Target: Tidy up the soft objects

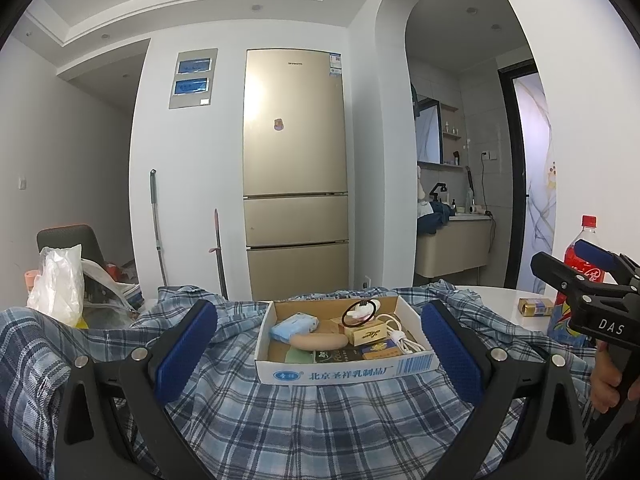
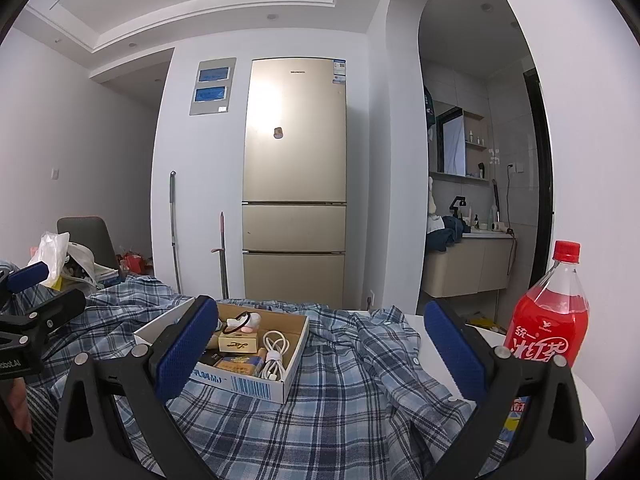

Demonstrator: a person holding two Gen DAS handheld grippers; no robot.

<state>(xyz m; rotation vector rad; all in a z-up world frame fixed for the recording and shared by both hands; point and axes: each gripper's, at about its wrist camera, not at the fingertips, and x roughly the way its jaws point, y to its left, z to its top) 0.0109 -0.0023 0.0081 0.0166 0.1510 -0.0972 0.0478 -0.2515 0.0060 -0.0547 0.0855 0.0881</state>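
While both grippers are hovering above the table with their blue-padded fingers spread wide and holding nothing, the plaid shirt (image 1: 320, 420) is lying rumpled across the table, and the cardboard box (image 1: 344, 368) of small items is sitting on top of it near the middle. The left gripper (image 1: 318, 354) is facing the box head-on; the right gripper (image 2: 320, 356) is looking over the shirt's bunched right side, with the box to its left and the red bottle (image 2: 548, 320) standing just beside its right finger. The step in hand appears to be getting the shirt free for tidying. Done well, this probably means lifting the box off first, since pulling cloth from under it could tip the cable (image 2: 274, 354) and small packets out, and then pinching the fabric at an edge or seam, keeping the right finger away from the bottle. The table's white surface (image 2: 424, 332) is showing only beside the bottle; the shirt's collar and sleeves are hard to pick out among the folds, its near edge is being cut off by the gripper bodies, and the box's lower contents are partly hidden.
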